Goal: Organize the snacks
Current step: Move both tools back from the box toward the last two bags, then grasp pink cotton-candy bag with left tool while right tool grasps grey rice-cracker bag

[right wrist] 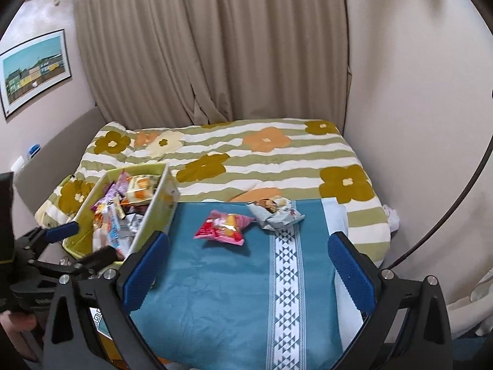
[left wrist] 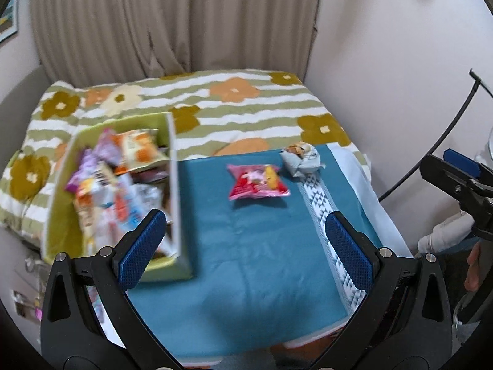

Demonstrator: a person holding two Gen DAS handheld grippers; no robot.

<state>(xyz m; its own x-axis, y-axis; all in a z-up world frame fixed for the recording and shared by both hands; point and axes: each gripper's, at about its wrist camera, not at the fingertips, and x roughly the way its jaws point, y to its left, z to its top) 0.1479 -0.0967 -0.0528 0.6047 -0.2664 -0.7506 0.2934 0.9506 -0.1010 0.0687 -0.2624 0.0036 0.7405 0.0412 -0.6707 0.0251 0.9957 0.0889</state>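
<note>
Above the near edge of a teal cloth [left wrist: 246, 246] spread over a bed, the left gripper [left wrist: 245, 240] hangs with its blue-padded fingers [left wrist: 144, 246] wide apart and nothing between them. It points forward and down across the cloth. The right gripper [right wrist: 248, 268] sits beside it in much the same pose, its fingers [right wrist: 351, 277] also spread wide and empty. From the left wrist view, the right gripper shows at the far right edge, off the side of the bed; from the right wrist view, the left gripper shows at the lower left, just beside the box.

On the left side of the cloth stands an open green box [left wrist: 174, 166] [right wrist: 160, 197] with pale outer walls. It is heaped with snack packets: an orange-and-white bag [left wrist: 138, 151] [right wrist: 140, 189] toward the back, purple wrappers [left wrist: 89, 166] along the left, and red, white and blue packs piled in the front half. Their labels are too blurred to read.

Two snacks lie outside the box on the cloth, well ahead of both grippers. A pink and red snack bag [left wrist: 258, 182] [right wrist: 223, 226] lies flat near the middle. Just to its right, a crumpled pale blue-grey packet [left wrist: 300, 158] [right wrist: 274, 211] rests at the top of a white patterned stripe [right wrist: 285, 293] that runs down the cloth.

A green-striped floral duvet [left wrist: 246, 108] [right wrist: 262, 157] covers the rest of the bed, with beige curtains [right wrist: 215, 46] behind it.
</note>
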